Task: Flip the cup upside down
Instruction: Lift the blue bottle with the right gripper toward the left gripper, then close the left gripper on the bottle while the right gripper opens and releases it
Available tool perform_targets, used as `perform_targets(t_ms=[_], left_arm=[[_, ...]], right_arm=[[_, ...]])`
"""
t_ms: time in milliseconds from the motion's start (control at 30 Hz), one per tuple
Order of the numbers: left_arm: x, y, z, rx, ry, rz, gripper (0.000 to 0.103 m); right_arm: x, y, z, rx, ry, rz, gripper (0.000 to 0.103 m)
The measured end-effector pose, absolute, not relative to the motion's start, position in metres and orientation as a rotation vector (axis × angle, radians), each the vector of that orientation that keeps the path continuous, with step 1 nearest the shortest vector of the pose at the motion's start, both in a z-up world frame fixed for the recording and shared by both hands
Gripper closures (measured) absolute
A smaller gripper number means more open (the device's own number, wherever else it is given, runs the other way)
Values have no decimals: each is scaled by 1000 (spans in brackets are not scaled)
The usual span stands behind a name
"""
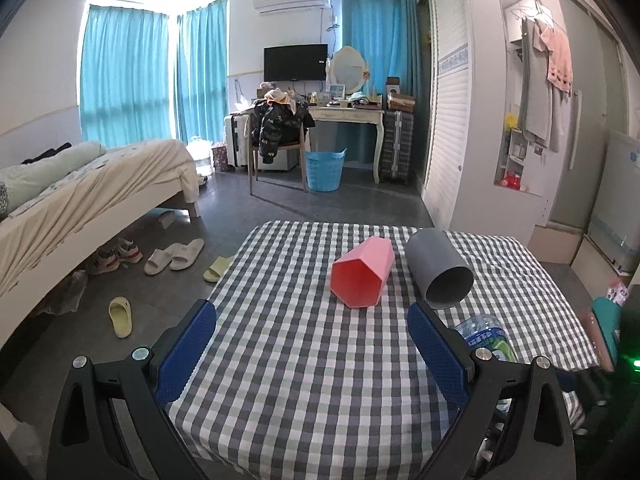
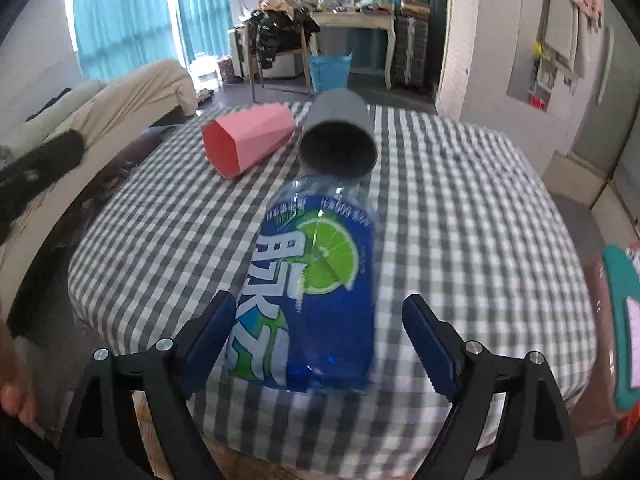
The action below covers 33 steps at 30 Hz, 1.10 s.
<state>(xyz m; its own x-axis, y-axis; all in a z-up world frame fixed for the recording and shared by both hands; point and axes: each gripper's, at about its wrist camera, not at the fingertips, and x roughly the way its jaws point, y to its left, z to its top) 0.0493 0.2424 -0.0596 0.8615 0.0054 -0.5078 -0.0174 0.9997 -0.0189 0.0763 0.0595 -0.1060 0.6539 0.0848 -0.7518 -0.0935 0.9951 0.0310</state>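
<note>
A pink faceted cup (image 1: 362, 272) (image 2: 248, 140) lies on its side on the checked tablecloth (image 1: 304, 360), its mouth towards me. Beside it on the right lies a grey round cup (image 1: 440, 270) (image 2: 338, 136), also on its side with the mouth facing me. My left gripper (image 1: 312, 344) is open, hovering short of both cups with nothing between its fingers. My right gripper (image 2: 320, 332) is open too. A blue drink bottle (image 2: 316, 280) lies on the cloth between its fingers, close to the left pad and apart from the right one.
The bottle's end (image 1: 486, 336) shows just right of my left gripper. A teal and pink object (image 2: 624, 320) sits at the table's right edge. Beyond the table are a bed (image 1: 92, 184), slippers (image 1: 176, 256) on the floor, a chair and a blue basket (image 1: 324, 170).
</note>
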Motion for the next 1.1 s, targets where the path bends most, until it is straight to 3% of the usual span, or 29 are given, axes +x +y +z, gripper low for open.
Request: perform_targets(t_ms=[433, 733, 1100], left_arm=[[72, 165, -45, -11, 654, -79, 3], [108, 105, -77, 52, 910, -146, 5], [141, 99, -119, 52, 1121, -204, 7]], right_arm=[[36, -49, -52, 26, 642, 69, 13], [45, -112, -69, 150, 652, 11, 13], [54, -137, -91, 214, 697, -1, 13]])
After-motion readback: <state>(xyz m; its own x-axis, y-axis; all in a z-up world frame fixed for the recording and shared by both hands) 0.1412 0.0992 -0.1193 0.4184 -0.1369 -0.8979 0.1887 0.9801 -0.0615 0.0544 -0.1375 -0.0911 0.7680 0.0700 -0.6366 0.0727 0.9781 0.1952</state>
